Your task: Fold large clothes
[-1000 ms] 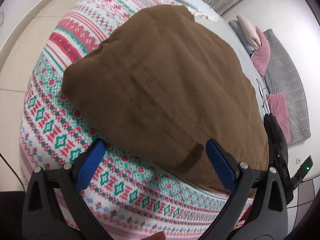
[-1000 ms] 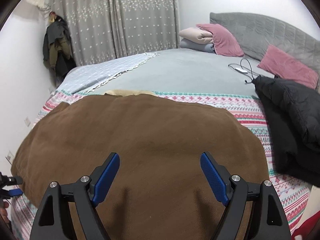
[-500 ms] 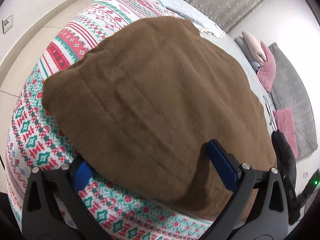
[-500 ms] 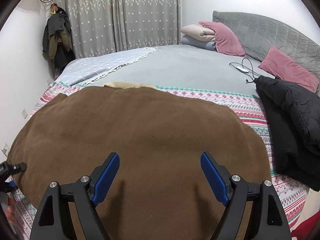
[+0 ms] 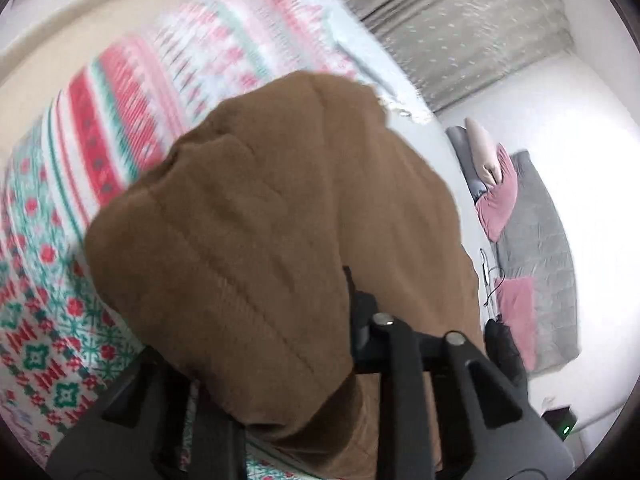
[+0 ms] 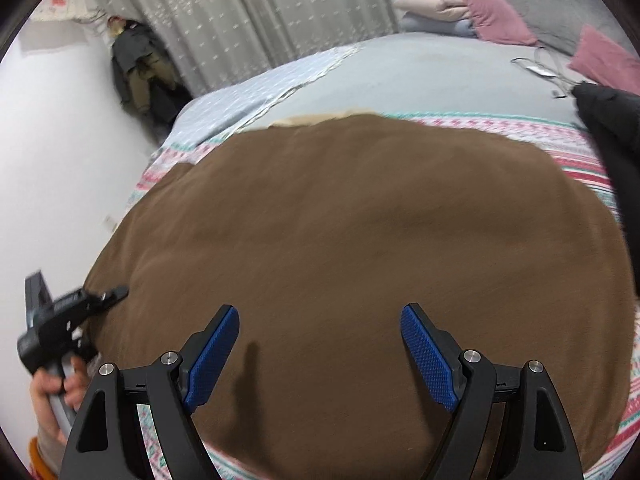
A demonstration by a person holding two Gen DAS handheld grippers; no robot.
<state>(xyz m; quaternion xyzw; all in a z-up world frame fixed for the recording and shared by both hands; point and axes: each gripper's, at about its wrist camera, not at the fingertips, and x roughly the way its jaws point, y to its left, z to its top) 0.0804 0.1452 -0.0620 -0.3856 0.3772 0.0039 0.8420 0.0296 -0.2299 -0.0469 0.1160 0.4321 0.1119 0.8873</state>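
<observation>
One bed (image 6: 460, 76) fills both views, and on its patterned blanket (image 5: 80, 184) lies one brown garment (image 6: 360, 248), spread across the near half. Since half a second ago my left claw (image 5: 320, 360) has clenched onto the garment's near left edge, bunching the cloth over its fingers. My right claw (image 6: 320, 344) hovers released above the near edge. Only the right view shows one black jacket (image 6: 612, 132) far right, and my hand (image 6: 52, 396).

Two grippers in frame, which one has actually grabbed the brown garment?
The left gripper: its jaws are shut on the near-left edge of the brown garment, fabric bunched over it. The right gripper hangs above the cloth, jaws wide apart.
</observation>
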